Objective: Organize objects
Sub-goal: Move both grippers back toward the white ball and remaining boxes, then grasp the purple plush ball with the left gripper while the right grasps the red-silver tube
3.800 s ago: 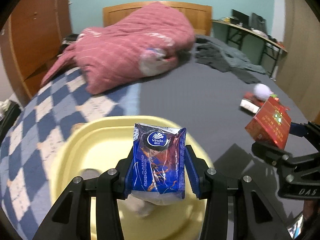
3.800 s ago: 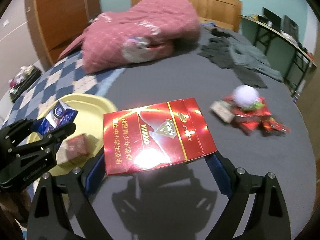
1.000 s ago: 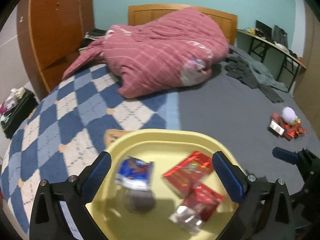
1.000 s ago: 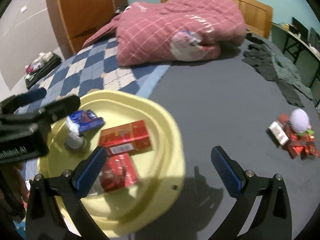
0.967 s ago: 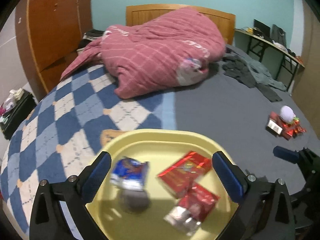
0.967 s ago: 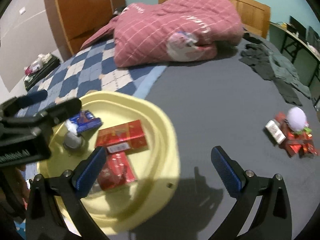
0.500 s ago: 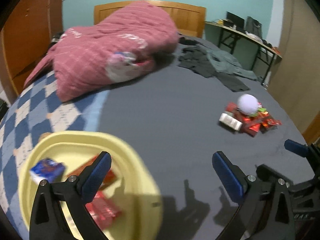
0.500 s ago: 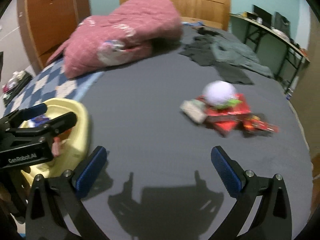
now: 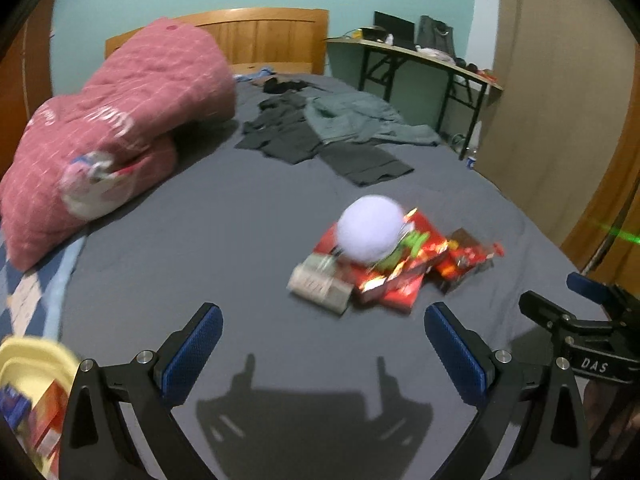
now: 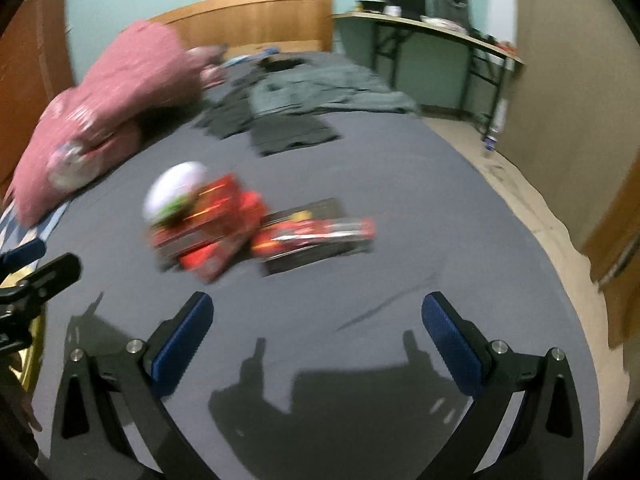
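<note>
Left gripper [image 9: 320,340] and right gripper [image 10: 316,332]: both empty, fingers spread wide, poised above the dark grey bed sheet [image 9: 248,216] and facing the remaining heap. Heap on the bed: white ball [image 9: 370,228] atop red packets [image 9: 404,276], a pale small box [image 9: 318,286] touching their near edge, a dark flat pack [image 10: 316,236] beside them; yellow basin [image 9: 28,356], partly filled, at far left. Step judged: reaching for the next item; the move calls for closing in and straddling one piece, likely the pale box nearest the left gripper.

bare grey sheet [image 9: 224,240], pink quilt [image 9: 120,120] left
</note>
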The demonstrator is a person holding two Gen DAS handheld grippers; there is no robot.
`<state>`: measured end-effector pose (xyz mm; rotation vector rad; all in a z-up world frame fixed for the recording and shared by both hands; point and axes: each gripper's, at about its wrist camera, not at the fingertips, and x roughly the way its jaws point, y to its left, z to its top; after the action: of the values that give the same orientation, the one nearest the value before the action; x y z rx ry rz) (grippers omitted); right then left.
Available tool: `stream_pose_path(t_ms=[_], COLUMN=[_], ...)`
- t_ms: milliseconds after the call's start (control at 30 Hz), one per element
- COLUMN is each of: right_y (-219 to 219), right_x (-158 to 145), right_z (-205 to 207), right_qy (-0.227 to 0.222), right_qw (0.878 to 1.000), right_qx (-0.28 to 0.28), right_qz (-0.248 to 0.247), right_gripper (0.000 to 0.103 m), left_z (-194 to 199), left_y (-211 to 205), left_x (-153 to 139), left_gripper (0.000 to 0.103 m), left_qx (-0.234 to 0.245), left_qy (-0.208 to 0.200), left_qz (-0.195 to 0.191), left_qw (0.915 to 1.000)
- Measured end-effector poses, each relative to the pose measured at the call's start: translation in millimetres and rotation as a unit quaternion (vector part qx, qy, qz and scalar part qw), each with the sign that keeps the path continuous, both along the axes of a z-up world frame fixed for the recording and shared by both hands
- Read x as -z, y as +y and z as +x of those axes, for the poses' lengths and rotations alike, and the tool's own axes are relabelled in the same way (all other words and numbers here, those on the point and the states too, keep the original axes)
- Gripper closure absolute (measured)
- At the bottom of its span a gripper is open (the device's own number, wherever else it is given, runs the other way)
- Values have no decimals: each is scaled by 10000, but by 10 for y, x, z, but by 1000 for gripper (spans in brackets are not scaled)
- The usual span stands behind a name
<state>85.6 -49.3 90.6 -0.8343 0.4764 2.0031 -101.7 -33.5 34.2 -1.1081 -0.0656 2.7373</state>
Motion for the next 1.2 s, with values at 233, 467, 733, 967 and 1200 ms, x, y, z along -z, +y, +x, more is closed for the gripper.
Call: stream_pose_path(t_ms=[233, 467, 733, 967, 1200], right_y=[435, 438, 508, 603, 623], right_x=[154, 278, 413, 487, 510], right_z=[-20, -366, -558, -596, -619], right_qy=[62, -119, -219, -173, -115], right_qw=[9999, 9996, 9995, 9996, 9996], right_qx=[134, -208, -217, -201, -268], right_qz=[-65, 131, 70, -46, -50], right_gripper=[0, 0, 0, 0, 5], left_z=[-566, -775, -828, -936, -1055], left_y=[264, 295, 256, 343, 310], left_x=[206, 307, 401, 472, 584], left_gripper=[0, 0, 0, 0, 14], left_qx=[171, 230, 296, 362, 340], left_qy=[-8, 239, 159, 164, 55], left_qz=[-22, -98, -121, -113, 270], left_qw=[9999, 9994, 9994, 9991, 9990])
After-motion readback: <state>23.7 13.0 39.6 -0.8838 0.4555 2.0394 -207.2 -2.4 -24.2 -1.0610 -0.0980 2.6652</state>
